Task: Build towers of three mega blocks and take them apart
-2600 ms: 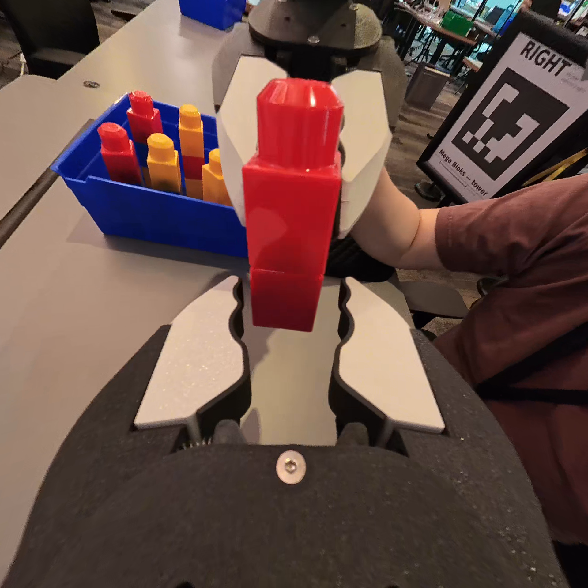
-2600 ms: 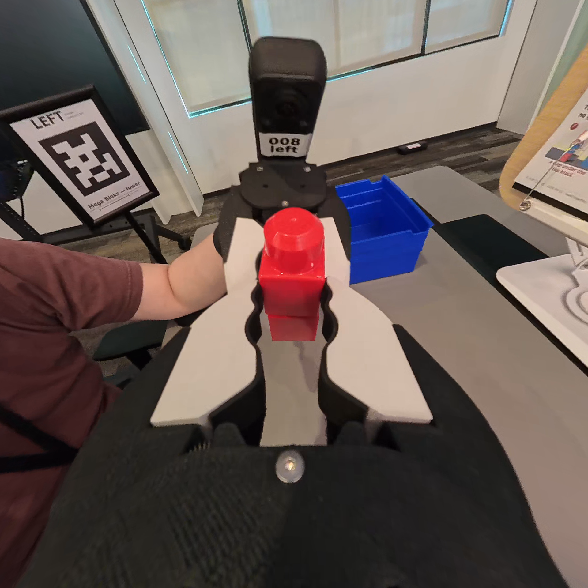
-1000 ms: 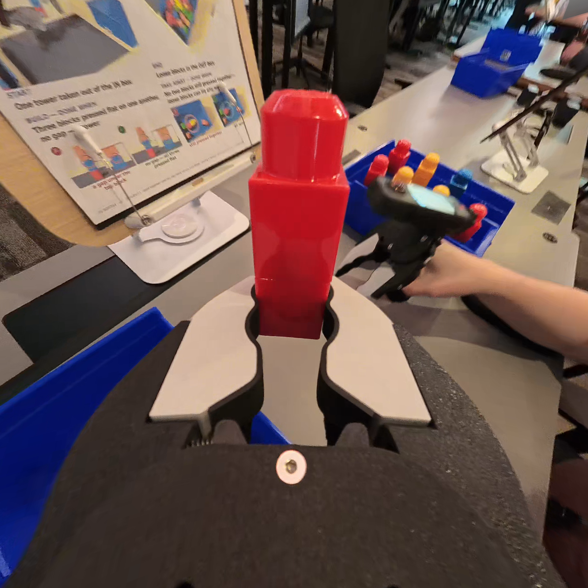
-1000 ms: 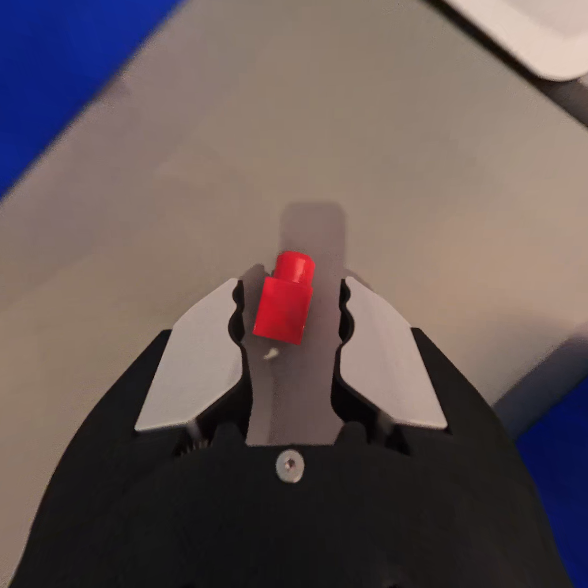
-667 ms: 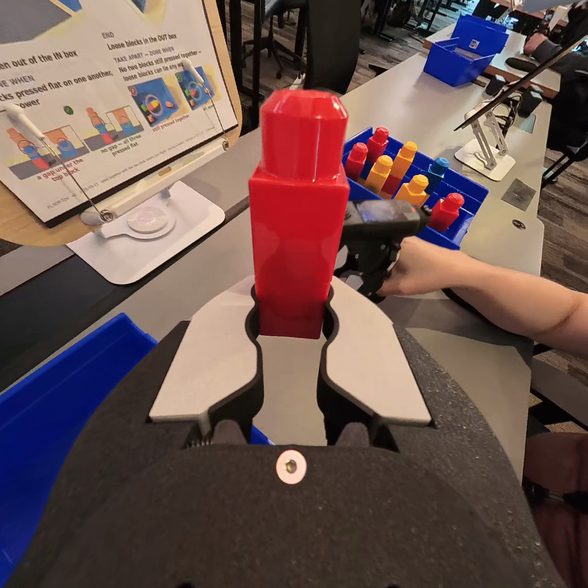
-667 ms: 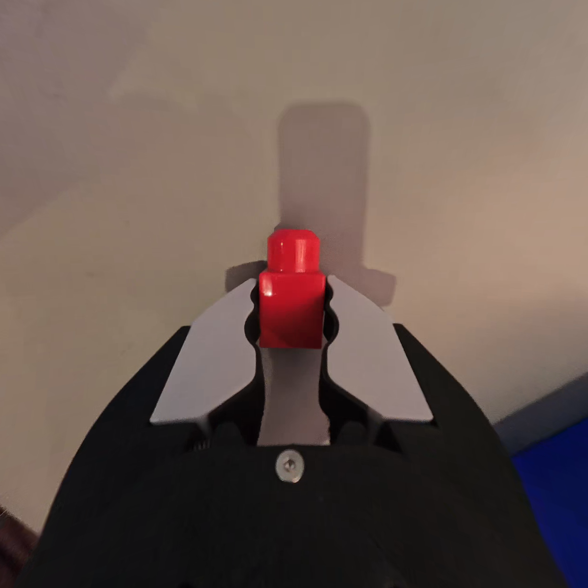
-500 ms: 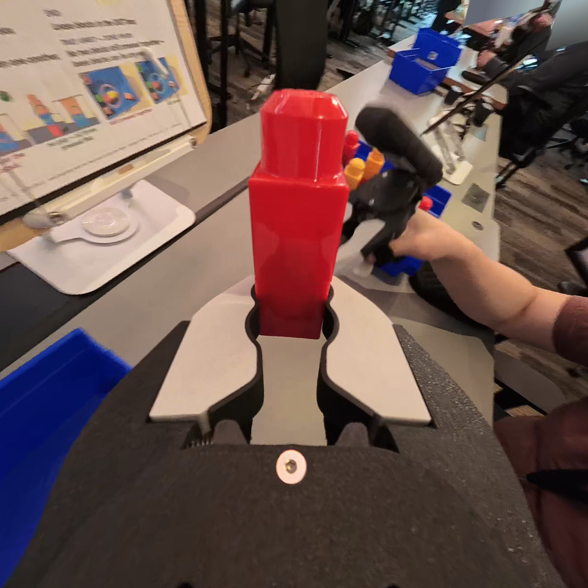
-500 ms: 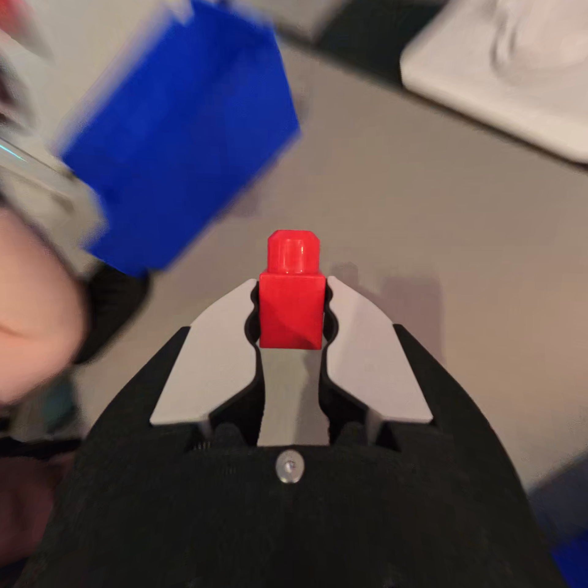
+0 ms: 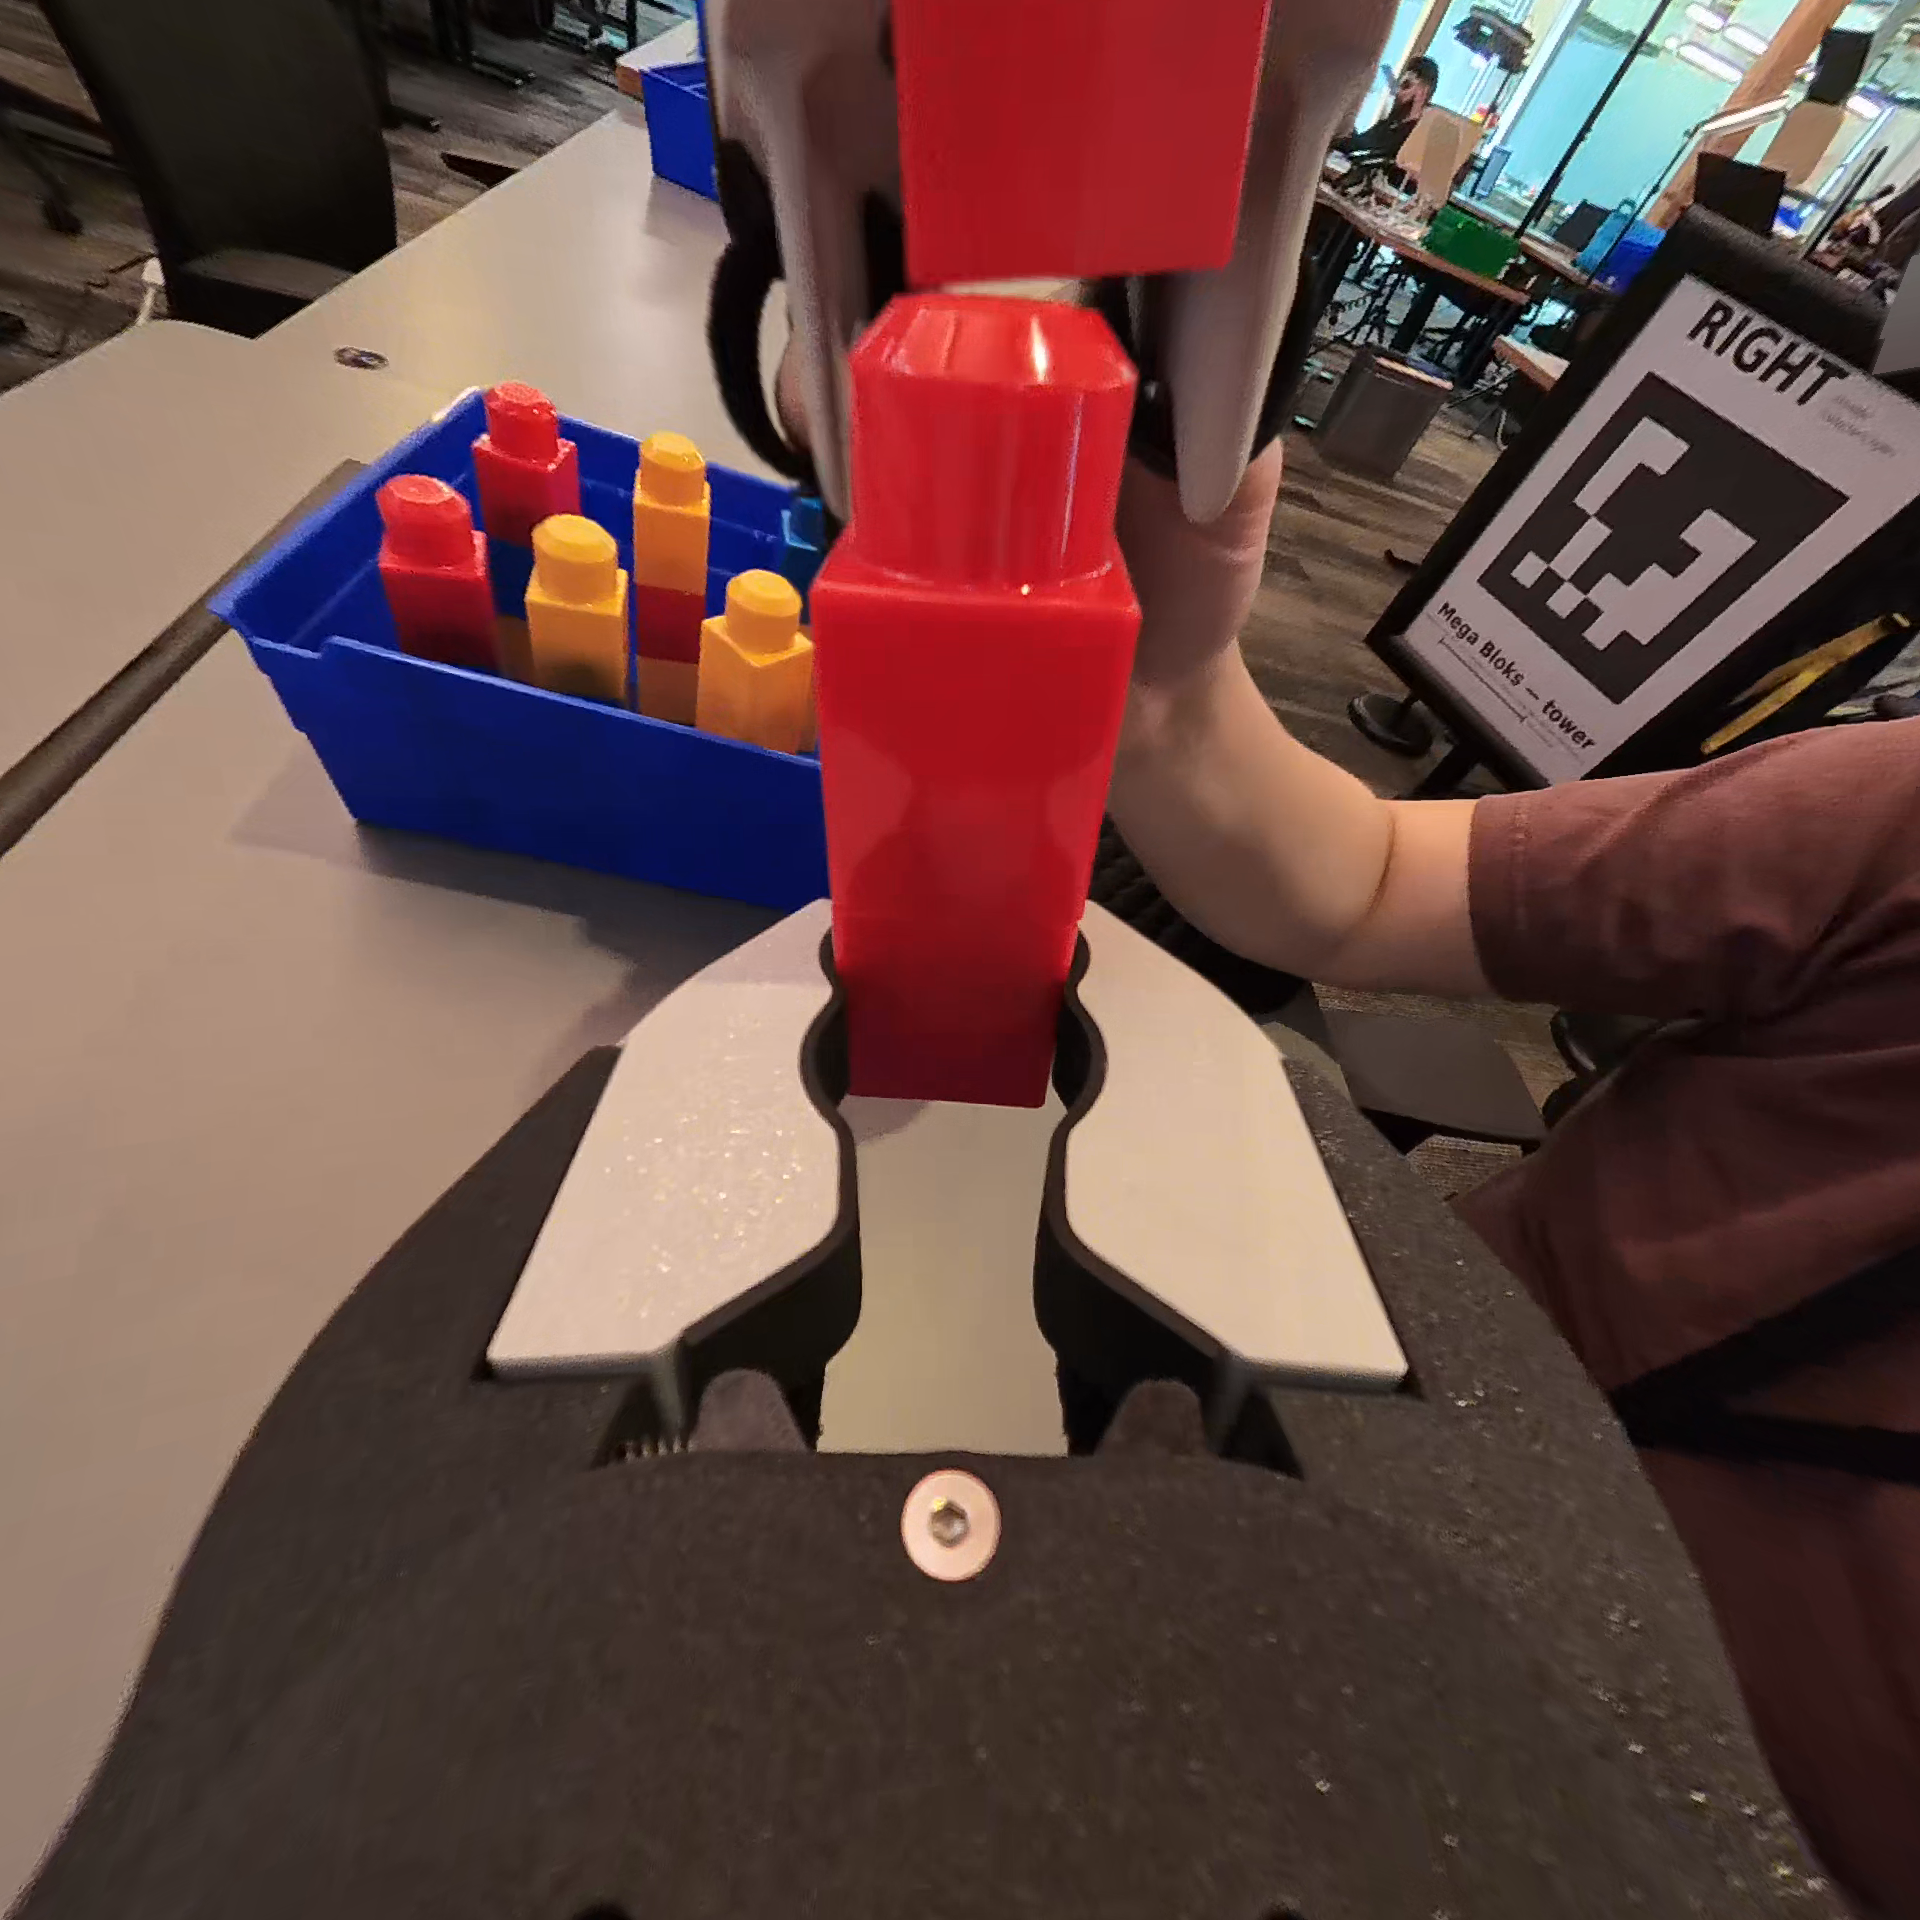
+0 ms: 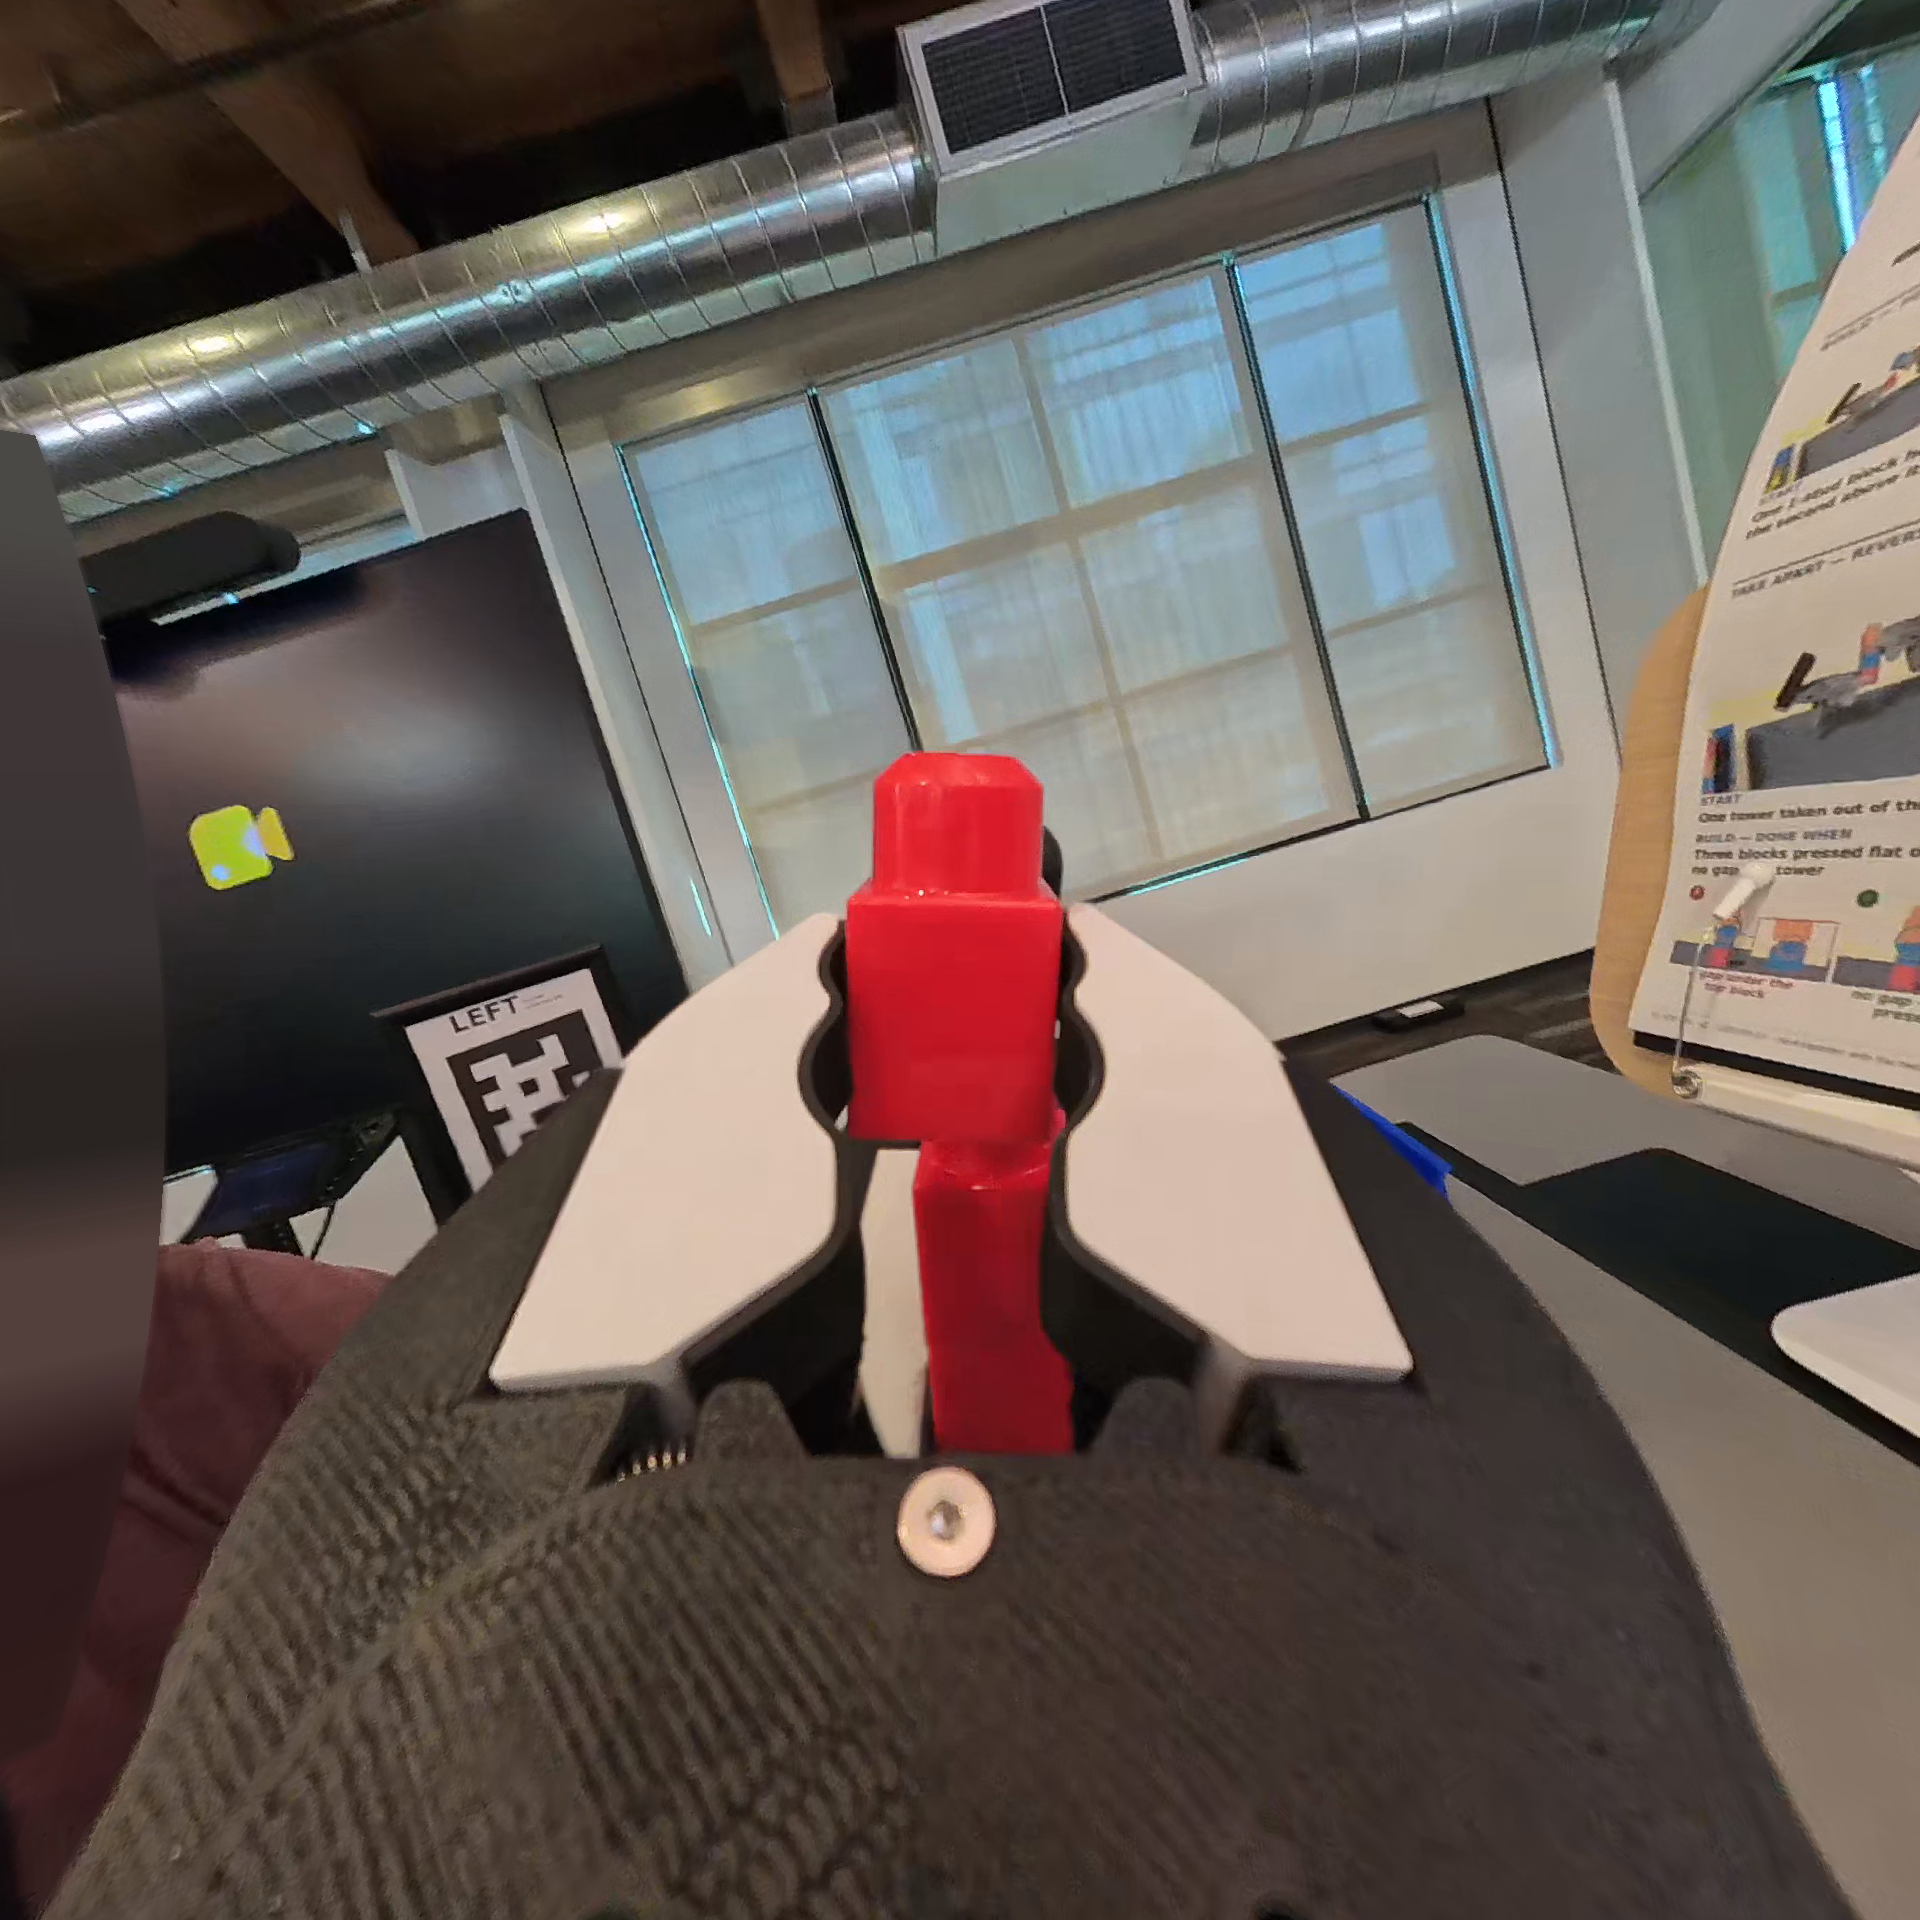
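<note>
My left gripper (image 9: 951, 997) is shut on the bottom of a red stack of two mega blocks (image 9: 971, 727) and holds it upright above the grey table (image 9: 208, 1039). My right gripper (image 10: 954, 1008) is shut on a single red block (image 10: 956, 862). In the left wrist view that block (image 9: 1070, 135) hangs just above the stack's top stud, between the right gripper's white fingers (image 9: 800, 208), with a thin gap left. In the right wrist view the stack's top (image 10: 992, 1320) shows directly beneath the held block.
A blue bin (image 9: 520, 748) with several red, yellow and blue towers stands on the table at the left. A person's arm (image 9: 1247, 831) reaches in from the right. A marker sign (image 9: 1662, 540) stands at the right; an instruction board (image 10: 1787, 727) stands beside the table. The left gripper's tips are roughly 12 cm from the right gripper's.
My right gripper shut on a loose red block lying on the table, lifted it and brought it over the stack. My left gripper swung round with the stack still held.
</note>
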